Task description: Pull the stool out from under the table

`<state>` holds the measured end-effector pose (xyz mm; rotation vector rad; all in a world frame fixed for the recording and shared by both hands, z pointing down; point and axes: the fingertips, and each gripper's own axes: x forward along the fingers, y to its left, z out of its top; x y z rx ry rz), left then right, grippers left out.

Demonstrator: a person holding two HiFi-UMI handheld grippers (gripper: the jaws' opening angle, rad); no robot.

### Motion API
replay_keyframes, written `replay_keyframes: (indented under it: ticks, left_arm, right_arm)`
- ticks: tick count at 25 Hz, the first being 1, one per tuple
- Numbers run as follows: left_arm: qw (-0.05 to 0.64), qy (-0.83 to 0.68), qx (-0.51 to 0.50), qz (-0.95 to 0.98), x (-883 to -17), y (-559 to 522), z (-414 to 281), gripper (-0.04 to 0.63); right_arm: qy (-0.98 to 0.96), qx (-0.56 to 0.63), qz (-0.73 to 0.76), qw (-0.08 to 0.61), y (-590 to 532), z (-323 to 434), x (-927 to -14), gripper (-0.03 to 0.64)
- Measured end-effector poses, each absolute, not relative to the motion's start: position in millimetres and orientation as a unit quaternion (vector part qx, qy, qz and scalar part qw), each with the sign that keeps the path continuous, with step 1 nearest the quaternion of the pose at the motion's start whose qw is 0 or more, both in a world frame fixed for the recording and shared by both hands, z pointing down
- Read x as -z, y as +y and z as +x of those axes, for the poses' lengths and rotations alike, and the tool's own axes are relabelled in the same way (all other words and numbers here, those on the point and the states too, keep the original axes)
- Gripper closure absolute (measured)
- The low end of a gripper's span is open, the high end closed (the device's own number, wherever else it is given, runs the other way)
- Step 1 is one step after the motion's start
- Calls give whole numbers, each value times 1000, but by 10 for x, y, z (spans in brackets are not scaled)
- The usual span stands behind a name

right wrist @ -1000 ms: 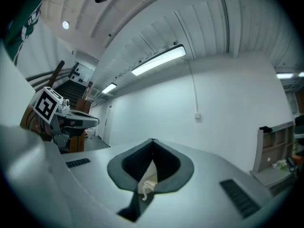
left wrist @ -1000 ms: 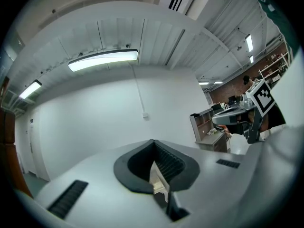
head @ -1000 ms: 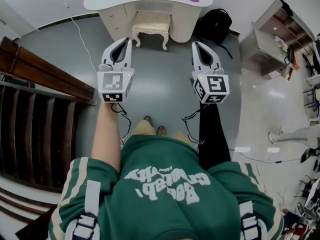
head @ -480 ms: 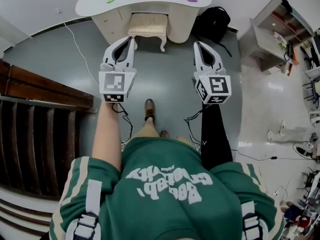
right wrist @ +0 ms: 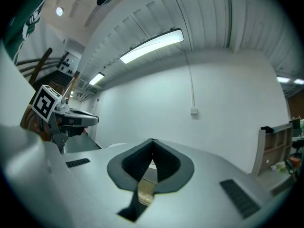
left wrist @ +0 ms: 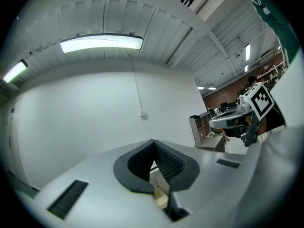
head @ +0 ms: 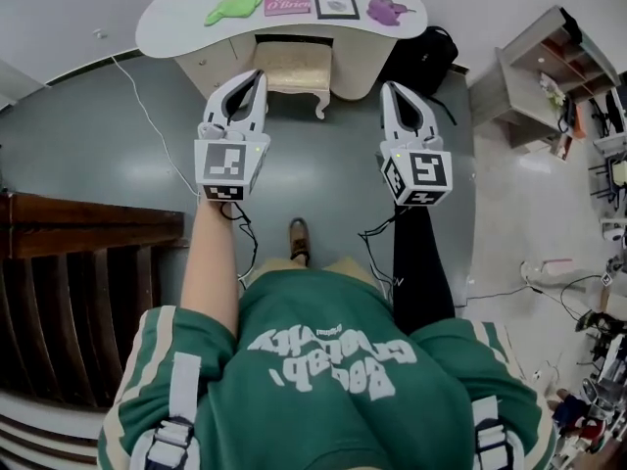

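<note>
Both the left gripper (head: 257, 74) and the right gripper (head: 389, 86) have their jaws pressed together, nothing in them. The stool (head: 299, 67) sits tucked in the knee gap of the table (head: 167, 23). Best bet is probably to open up, grab the seat's front edge on both sides, and drag straight back. The seat looks cream and padded, with curvy carved legs. The tabletop is smooth, white and kidney-shaped.
</note>
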<state>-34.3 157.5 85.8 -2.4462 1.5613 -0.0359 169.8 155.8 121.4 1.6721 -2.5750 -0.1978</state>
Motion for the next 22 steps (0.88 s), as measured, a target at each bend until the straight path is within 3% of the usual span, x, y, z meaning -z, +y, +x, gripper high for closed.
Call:
replay_keyframes:
  ticks: [6, 22]
  left_arm:
    - [83, 517, -5, -852, -893, 1044, -500, 581]
    - [63, 538, 14, -840, -1179, -233, -778, 581]
  right_arm:
    - [-831, 64, 551, 47, 1086, 1518, -1238, 609]
    - [-844, 37, 534, 44, -349, 1338, -1569, 609]
